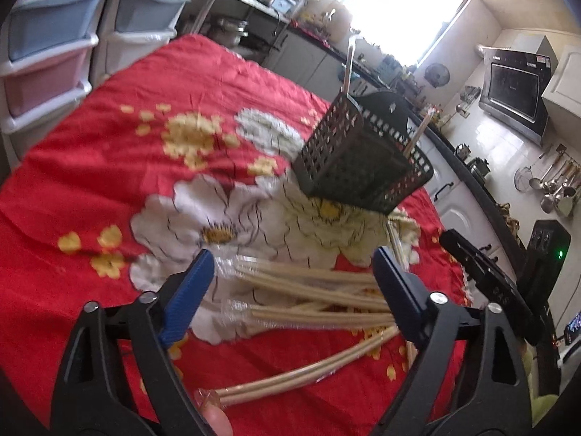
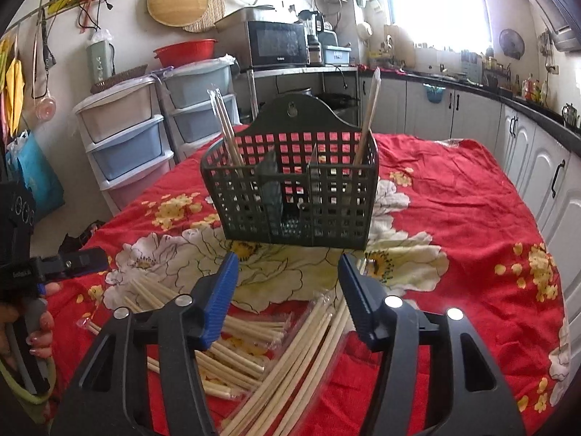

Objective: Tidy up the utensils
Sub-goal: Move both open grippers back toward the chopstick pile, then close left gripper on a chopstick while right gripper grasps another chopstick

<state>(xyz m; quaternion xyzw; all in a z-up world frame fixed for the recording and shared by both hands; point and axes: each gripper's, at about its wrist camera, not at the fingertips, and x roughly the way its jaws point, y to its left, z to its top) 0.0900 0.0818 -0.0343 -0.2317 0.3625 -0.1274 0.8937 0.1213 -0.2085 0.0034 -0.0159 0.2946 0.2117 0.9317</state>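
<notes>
A dark slotted utensil caddy (image 2: 296, 185) stands upright on the worktop (image 2: 468, 218), which is covered by a red floral cloth, and its tall back plate faces away from the right wrist camera so that the open compartments are reachable from the near side. A few chopsticks (image 2: 227, 127) already stand in its left compartment and a single long utensil (image 2: 368, 116) leans in the right one, which suggests the sorting is under way by type. The bulk of the work remains: loose wrapped chopsticks (image 2: 250, 345) lie fanned and crossed on the cloth just in front of the caddy, within easy reach of both tools. The right hand-held gripper (image 2: 288, 287) hangs above this pile with its blue pads spread wide and nothing between them, probably lining up for a pick. The left hand-held gripper (image 1: 294, 290) is likewise spread wide and empty over the same heap (image 1: 312, 301), tilted toward the caddy (image 1: 359, 160); its view is blurred, so finer detail is unclear.
</notes>
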